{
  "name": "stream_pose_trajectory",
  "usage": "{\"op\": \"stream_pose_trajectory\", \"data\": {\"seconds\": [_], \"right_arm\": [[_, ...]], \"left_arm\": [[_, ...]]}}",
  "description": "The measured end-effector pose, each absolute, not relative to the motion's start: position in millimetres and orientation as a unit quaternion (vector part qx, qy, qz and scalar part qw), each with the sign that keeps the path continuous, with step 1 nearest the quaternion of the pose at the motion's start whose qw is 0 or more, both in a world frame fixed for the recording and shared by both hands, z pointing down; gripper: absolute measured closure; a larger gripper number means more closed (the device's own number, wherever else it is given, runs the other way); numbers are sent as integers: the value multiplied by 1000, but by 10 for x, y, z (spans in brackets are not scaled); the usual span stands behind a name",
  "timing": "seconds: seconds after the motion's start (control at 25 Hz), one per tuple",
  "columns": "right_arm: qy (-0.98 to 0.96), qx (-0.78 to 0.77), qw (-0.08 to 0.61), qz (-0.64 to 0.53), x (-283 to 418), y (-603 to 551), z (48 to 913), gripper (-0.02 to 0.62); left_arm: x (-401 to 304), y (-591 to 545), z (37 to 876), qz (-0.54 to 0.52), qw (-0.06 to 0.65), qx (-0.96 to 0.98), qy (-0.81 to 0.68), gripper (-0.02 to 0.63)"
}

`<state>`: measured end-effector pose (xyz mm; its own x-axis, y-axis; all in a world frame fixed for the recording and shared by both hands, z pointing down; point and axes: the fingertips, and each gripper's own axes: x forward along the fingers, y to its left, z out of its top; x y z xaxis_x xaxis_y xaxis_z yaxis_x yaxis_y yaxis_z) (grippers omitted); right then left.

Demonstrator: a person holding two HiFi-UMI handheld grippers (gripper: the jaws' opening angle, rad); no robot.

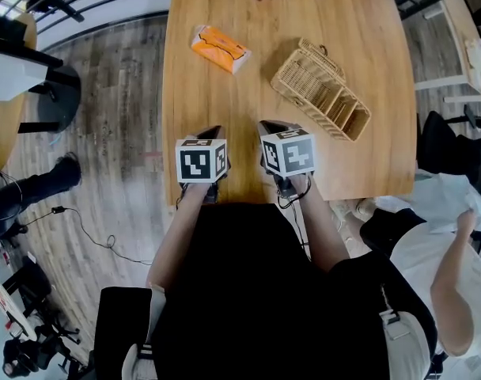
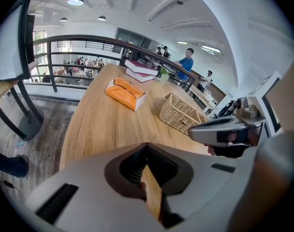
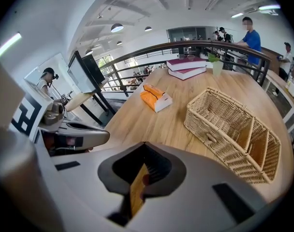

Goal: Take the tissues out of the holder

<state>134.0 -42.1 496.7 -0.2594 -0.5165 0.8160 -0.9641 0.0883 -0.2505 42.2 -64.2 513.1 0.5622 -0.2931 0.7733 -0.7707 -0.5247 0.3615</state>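
An orange tissue pack point(image 1: 219, 49) lies flat on the wooden table point(image 1: 383, 157), to the left of an empty wicker basket holder point(image 1: 321, 89) with several compartments. The pack point(image 2: 125, 93) and the basket point(image 2: 182, 112) show ahead in the left gripper view, and again in the right gripper view as pack point(image 3: 155, 98) and basket point(image 3: 229, 129). My left gripper point(image 1: 211, 133) and right gripper point(image 1: 274, 127) hover side by side over the table's near edge, well short of both things. In each gripper view the jaws meet with nothing between them, left point(image 2: 147, 146) and right point(image 3: 143, 145).
Stacked books point(image 3: 187, 65) and a small potted plant point(image 3: 216, 65) stand at the table's far end. A railing point(image 2: 89, 40) runs behind the table. A person in white point(image 1: 454, 244) is at the right, past the table's corner. Cables and stands lie on the floor at the left.
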Motion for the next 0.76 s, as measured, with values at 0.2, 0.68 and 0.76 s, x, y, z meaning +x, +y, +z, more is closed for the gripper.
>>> {"op": "stream_pose_trajectory", "data": {"seconds": [0.2,0.68,0.76], "right_arm": [[-679,545,277,407,1354,-368,4966,583],[-675,551,266,411,1401,-280,4934,583],[-673,554,268,411,1411,-264,4922,583]], "left_arm": [[406,-609,5130,337,355,808,-327,594],[463,-520,5121,339,354,812,-316,594],[458,-514,5120,339,354,812,-317,594]]}}
